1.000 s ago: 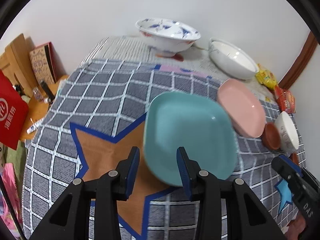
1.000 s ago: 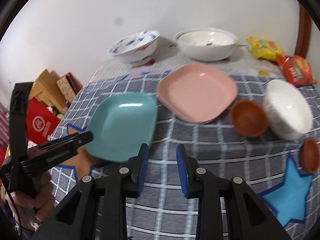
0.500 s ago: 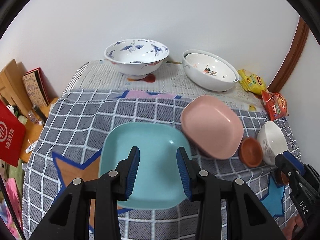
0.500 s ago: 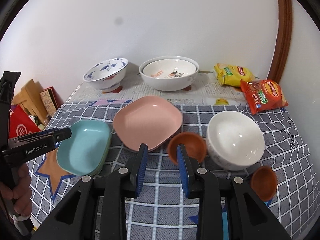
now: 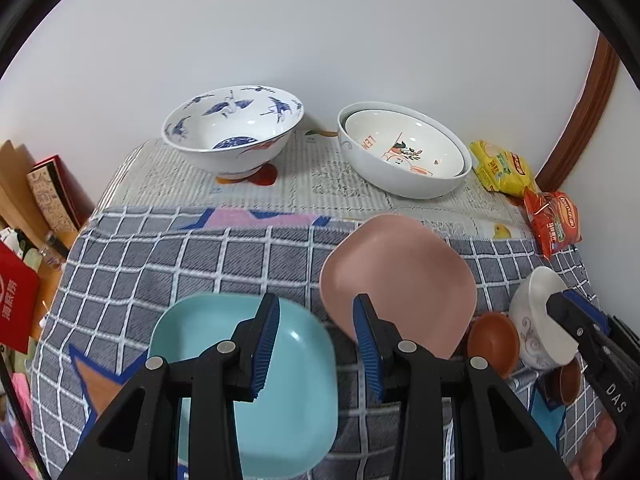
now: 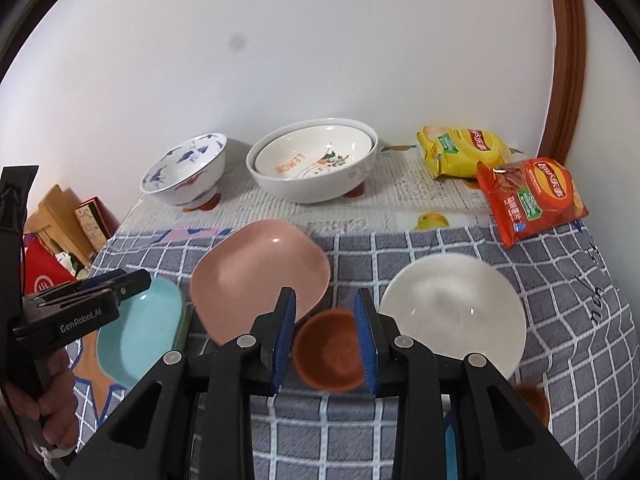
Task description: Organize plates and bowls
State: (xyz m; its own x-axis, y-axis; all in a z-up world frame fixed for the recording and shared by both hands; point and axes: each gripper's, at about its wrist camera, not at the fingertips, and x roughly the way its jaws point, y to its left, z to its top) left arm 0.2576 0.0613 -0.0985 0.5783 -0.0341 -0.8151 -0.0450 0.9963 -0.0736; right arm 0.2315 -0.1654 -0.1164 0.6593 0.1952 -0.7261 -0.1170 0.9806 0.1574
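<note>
My left gripper (image 5: 316,344) and right gripper (image 6: 325,342): jaws part-open, nothing held. Square teal plate (image 5: 280,392), square pink plate (image 5: 400,276), small brown bowl (image 6: 329,356), white bowl (image 6: 452,312) lie separate on checked cloth (image 5: 180,264). Little organized yet; stacking remains, I judge.

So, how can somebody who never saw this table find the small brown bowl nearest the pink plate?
On the grey checked cloth, find the pink plate and the white bowl. The small brown bowl sits between them, far smaller than both and the only terracotta piece there.
</note>
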